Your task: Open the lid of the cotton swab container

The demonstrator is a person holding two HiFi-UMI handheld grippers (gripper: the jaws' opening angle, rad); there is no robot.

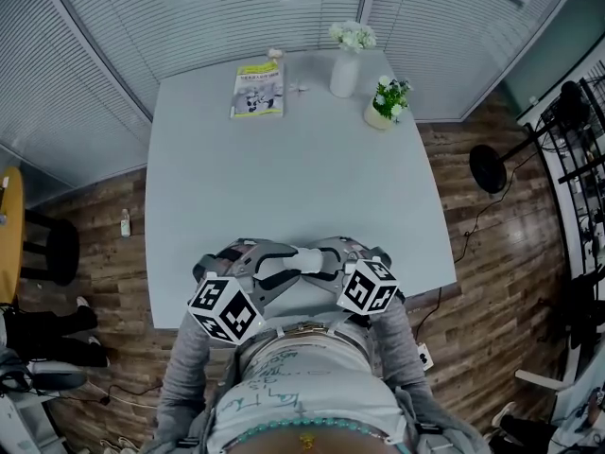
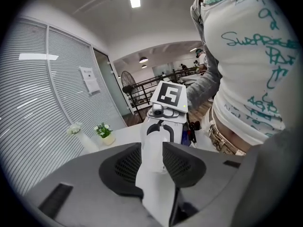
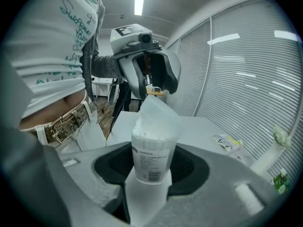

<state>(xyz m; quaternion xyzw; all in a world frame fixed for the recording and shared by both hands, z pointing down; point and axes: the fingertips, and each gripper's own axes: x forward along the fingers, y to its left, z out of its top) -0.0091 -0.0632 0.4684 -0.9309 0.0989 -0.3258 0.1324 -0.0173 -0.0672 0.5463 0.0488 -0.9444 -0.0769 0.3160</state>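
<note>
Clamped, jaws set wide, in the right gripper [image 3: 151,168]: one cotton swab container [image 3: 150,148], upright, just over the table's [image 1: 284,159] near edge, close to the person's waist. Pinched in the roughly half-closed left gripper [image 2: 152,161]: its one lid [image 3: 158,111], tilted up off the swabs. Along the far edge: one booklet [image 1: 258,90], one vase [image 1: 345,72], one potted plant [image 1: 386,102].

R tongs [image 3: 151,176]: jaws clamped on cotton swab container [image 3: 151,151], upright, swabs showing.
Lid [image 3: 159,109]: flipped up, tilted back.
L tongs [image 3: 152,79]: opposite, jaws at Lid's top edge.
Surface [image 3: 203,126]: white, w/ booklet [image 3: 228,142] at right.
Bkgd: blinds [image 3: 246,70] right, person's torso [image 3: 52,56] left.
</note>
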